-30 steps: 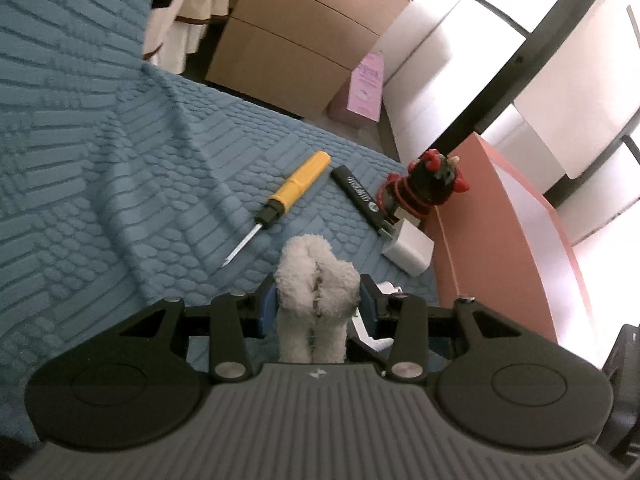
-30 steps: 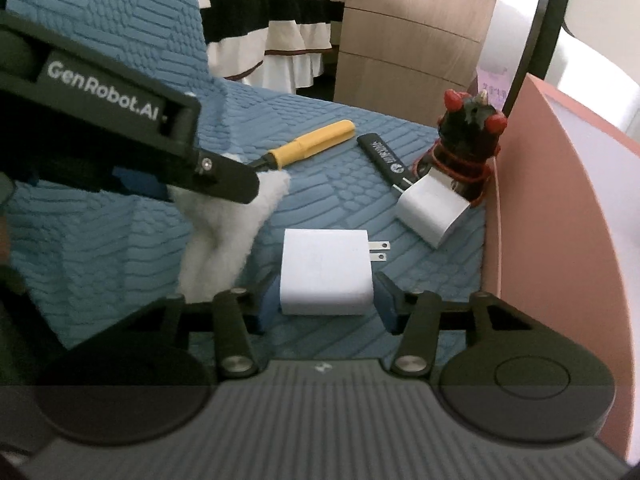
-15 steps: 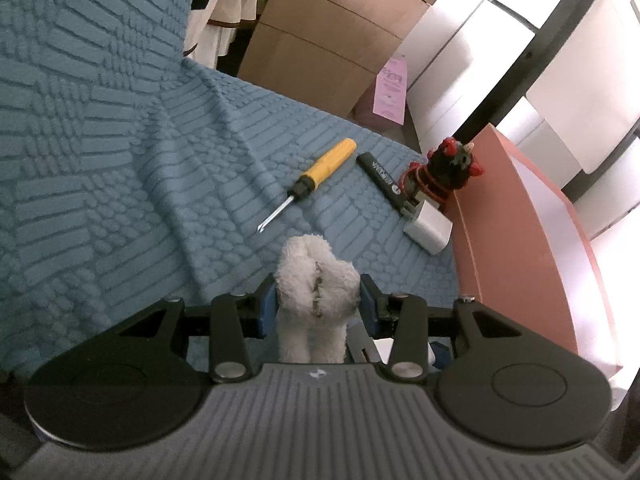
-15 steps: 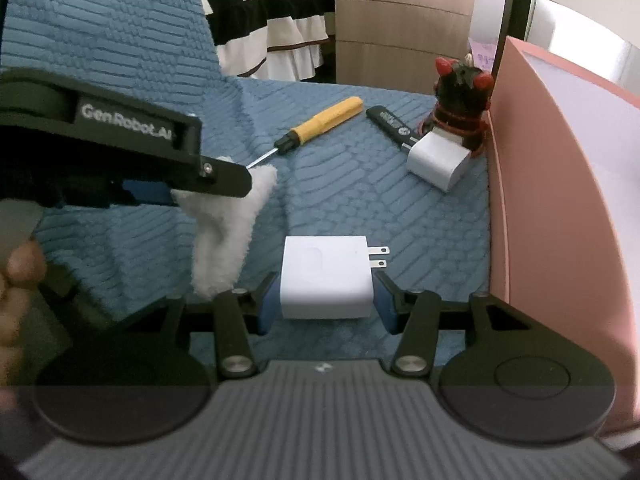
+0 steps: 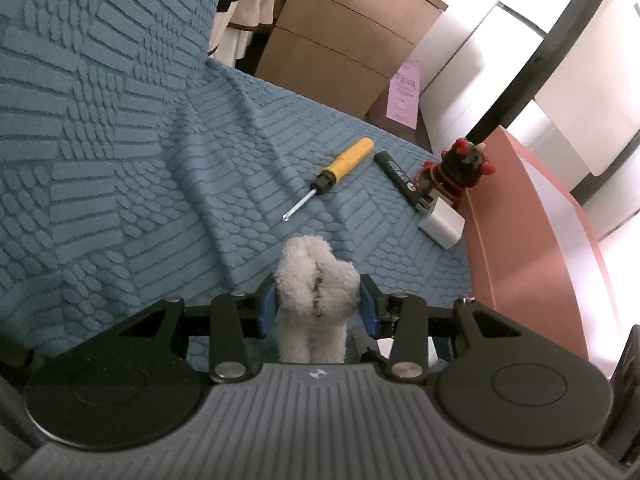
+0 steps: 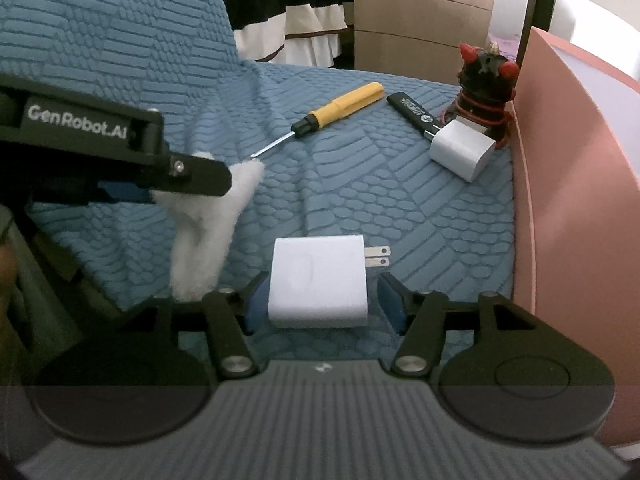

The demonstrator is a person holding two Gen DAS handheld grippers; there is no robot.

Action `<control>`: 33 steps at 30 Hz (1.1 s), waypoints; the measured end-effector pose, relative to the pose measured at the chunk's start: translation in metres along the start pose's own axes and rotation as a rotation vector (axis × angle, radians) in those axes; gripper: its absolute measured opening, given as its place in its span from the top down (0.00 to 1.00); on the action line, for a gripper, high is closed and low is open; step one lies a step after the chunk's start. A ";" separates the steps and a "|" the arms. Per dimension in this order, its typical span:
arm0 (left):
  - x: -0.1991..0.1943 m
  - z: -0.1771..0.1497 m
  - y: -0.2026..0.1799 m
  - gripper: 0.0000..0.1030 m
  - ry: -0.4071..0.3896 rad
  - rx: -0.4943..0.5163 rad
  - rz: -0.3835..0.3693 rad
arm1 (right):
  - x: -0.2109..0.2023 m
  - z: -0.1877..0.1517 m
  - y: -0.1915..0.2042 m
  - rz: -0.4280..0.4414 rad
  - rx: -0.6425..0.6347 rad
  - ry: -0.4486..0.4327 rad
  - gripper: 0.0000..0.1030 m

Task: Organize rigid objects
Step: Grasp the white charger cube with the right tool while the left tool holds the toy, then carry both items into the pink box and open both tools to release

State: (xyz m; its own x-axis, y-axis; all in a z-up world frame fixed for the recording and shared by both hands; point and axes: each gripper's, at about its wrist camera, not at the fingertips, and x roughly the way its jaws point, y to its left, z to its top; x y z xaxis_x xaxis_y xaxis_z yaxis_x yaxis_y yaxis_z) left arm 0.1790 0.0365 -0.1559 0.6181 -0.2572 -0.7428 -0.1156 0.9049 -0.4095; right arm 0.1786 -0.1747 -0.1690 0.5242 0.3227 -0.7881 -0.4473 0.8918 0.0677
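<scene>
Screwdriver point(image 5: 329, 179) left of pen point(image 5: 398, 177); figurine point(image 5: 460, 170) behind charger point(image 5: 442, 223).

- Blue textured bedspread point(image 6: 360, 200) covers the bed.
- Lying on it: yellow screwdriver point(image 6: 336, 110), black stick point(image 6: 412, 114), white charger point(image 6: 460, 150), horned figurine point(image 6: 484, 80), all near its pink-boxed point(image 6: 572, 200) edge.

Each gripper is showing a grey ribbed body with two round black discs. Black arms with shiny silver screws are reaching forward to blue pads point(image 5: 267, 309) on the jaws. White letters saying "GenRobot.AI" are showing on the left gripper point(image 6: 224, 184) in the right wrist view.
</scene>
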 end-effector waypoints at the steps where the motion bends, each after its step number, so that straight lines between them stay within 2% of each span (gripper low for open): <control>1: -0.001 0.000 -0.001 0.54 -0.011 0.008 0.012 | 0.001 0.000 0.000 0.002 -0.007 -0.004 0.41; 5: -0.003 -0.004 0.005 0.54 -0.023 -0.011 0.026 | 0.002 0.000 0.002 0.002 -0.013 -0.025 0.43; 7: -0.004 -0.009 0.009 0.54 -0.019 -0.024 0.033 | 0.000 0.000 0.002 0.010 -0.002 -0.035 0.48; 14: -0.016 -0.007 0.003 0.54 -0.032 -0.006 0.029 | -0.017 -0.002 0.000 -0.009 0.006 -0.044 0.48; 18: -0.022 -0.004 -0.003 0.54 -0.003 0.003 0.019 | -0.033 -0.004 0.000 -0.019 0.022 -0.057 0.48; 24: -0.038 -0.002 -0.011 0.54 -0.002 -0.006 0.027 | -0.054 0.000 -0.003 -0.004 0.049 -0.063 0.48; 30: -0.064 0.001 -0.027 0.54 0.006 0.027 0.042 | -0.092 0.009 -0.009 0.021 0.077 -0.089 0.48; 33: -0.079 0.002 -0.034 0.54 0.016 0.015 0.025 | -0.114 0.011 -0.013 0.024 0.085 -0.099 0.48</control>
State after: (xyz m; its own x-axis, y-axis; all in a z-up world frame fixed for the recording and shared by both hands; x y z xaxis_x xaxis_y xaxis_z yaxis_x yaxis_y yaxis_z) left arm 0.1354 0.0269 -0.0824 0.6027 -0.2401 -0.7610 -0.1187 0.9161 -0.3831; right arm 0.1327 -0.2192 -0.0735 0.5849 0.3700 -0.7218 -0.3993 0.9059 0.1408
